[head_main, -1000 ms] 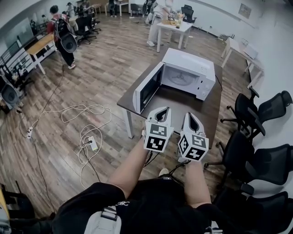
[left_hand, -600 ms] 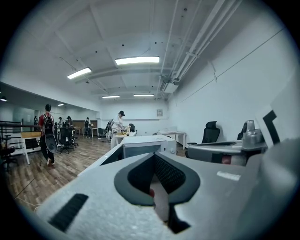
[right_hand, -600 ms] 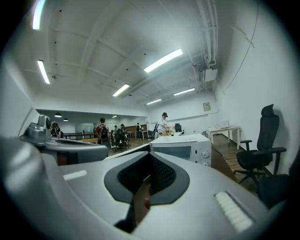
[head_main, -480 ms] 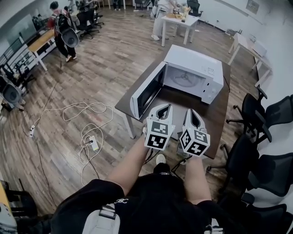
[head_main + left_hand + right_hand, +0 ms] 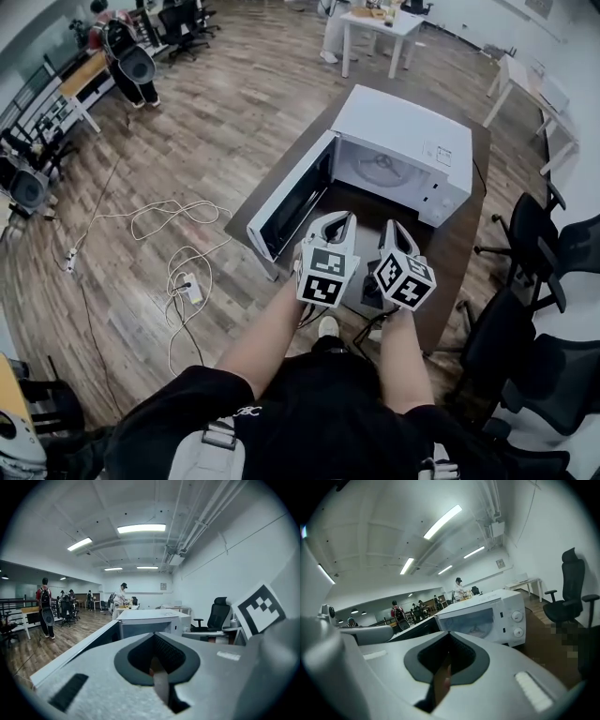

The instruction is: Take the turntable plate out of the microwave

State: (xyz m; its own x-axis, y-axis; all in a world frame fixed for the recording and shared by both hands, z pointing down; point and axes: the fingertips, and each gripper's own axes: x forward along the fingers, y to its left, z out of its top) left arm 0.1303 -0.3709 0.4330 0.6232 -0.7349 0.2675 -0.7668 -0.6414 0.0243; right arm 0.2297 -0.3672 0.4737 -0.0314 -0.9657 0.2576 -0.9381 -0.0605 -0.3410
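Microwave [image 5: 405,141]: white, standing on the dark counter [image 5: 452,246], upper right of centre in the head view. It looks larger and sits lower in the frame than a second ago.
Door [image 5: 289,202]: swung wide open to the left, as before.
Turntable plate [image 5: 382,170]: still on the floor of the cavity, with nothing touching it.
Left claw [image 5: 338,219]: clenched and empty, at lower centre over the counter's near edge, nearer the open door than earlier.
Right claw [image 5: 392,229]: clenched and empty, just beside the left one. Its marker cube has rolled since the earlier frame.
Gap: both claws are short of the cavity, clear of the microwave.
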